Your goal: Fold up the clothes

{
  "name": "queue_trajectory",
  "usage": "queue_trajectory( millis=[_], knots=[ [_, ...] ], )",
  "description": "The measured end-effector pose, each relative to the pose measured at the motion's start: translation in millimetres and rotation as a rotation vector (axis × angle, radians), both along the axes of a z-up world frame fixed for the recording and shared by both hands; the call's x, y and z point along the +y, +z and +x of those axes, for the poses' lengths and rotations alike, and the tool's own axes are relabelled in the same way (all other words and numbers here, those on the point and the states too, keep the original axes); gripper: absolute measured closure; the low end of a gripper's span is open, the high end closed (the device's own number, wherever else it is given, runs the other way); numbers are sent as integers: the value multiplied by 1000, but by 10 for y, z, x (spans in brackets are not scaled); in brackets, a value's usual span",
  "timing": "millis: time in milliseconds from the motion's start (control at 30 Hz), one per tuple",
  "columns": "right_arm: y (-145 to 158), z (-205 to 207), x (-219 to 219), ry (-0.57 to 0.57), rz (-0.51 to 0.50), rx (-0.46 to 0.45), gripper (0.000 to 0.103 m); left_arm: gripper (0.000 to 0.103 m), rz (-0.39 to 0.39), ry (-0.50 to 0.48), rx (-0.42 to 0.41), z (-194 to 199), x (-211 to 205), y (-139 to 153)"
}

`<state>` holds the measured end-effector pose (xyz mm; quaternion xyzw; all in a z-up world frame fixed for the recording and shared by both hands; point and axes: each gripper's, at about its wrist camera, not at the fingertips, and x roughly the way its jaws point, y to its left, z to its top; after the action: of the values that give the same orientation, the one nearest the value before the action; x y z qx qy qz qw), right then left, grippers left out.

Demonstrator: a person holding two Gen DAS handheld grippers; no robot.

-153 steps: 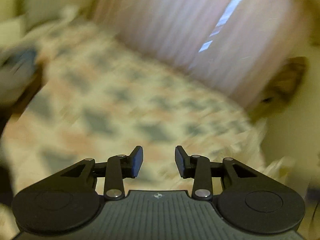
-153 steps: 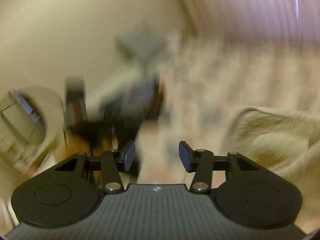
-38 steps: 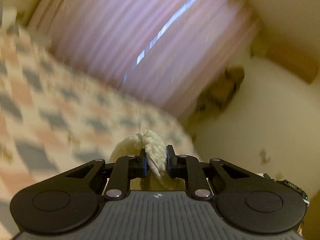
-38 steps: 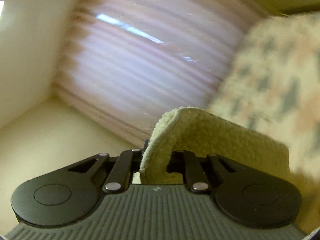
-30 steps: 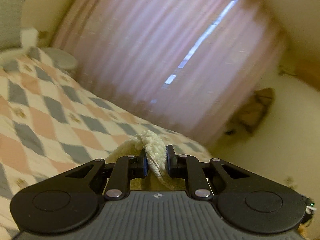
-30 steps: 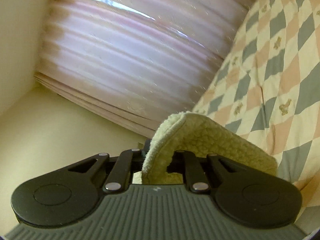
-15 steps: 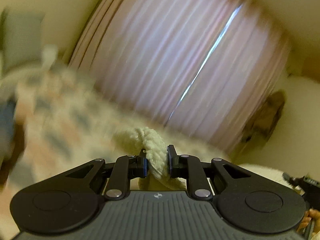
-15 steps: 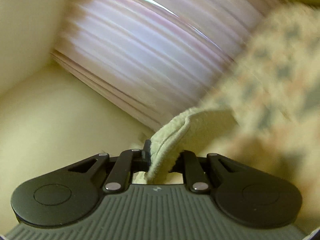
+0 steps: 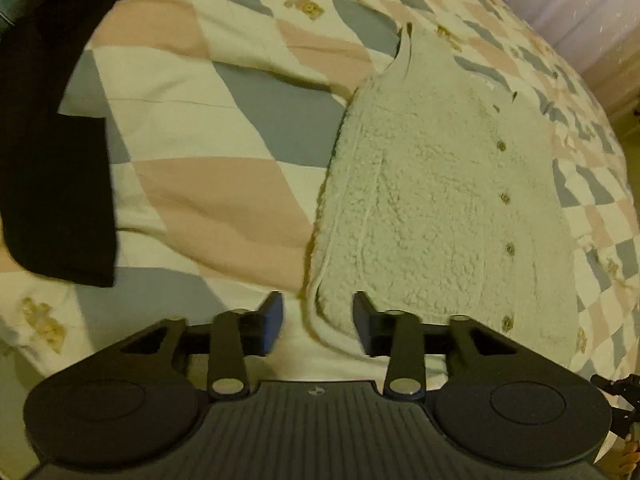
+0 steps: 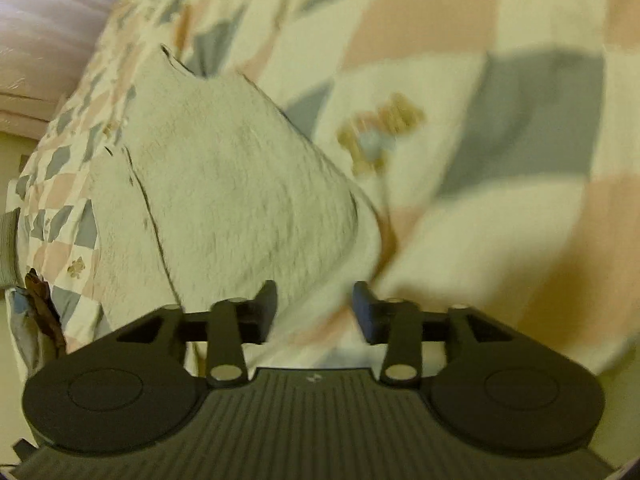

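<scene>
Change: both grippers dropped toward the bed; jaws have just been opening, releasing the fleece.
Left gripper [image 9: 318, 322]: parted, hem between, unpressed.
Right gripper [image 10: 315, 312]: parted likewise.
Fleece cardigan [image 9: 436, 208]: flat on quilt [image 9: 192, 128].
Beyond: black garment [image 9: 52, 152] left; curtain [image 9: 592, 12] behind.

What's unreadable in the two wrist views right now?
- Left wrist view: the fleece garment's near hem lies behind the left hand-held gripper; the dark cloth is cut off by the left edge.
- Right wrist view: the bedspread is motion-blurred, so its printed motif is unreadable; whether the right hand-held gripper's open fingers touch the fleece edge is unclear.
- The brown thing at the bed's edge is too small to identify.
</scene>
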<state>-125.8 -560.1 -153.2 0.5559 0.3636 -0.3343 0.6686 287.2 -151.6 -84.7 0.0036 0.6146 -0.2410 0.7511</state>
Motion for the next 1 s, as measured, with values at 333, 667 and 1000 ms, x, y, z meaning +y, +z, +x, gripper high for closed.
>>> queue_trajectory(
  millis=[333,667,1000],
  knots=[
    [-343,116,-530,30,-149,-111,51,36,-90,54,-42,-188,-200,-910],
    [-857,105,-323,99,-179,-303,87,90,-309,-118,-81,-281,-139,-1216],
    [-376,-625,383,27,-303,-479,91,92,-513,-194,-224,-490,410,-576]
  ],
)
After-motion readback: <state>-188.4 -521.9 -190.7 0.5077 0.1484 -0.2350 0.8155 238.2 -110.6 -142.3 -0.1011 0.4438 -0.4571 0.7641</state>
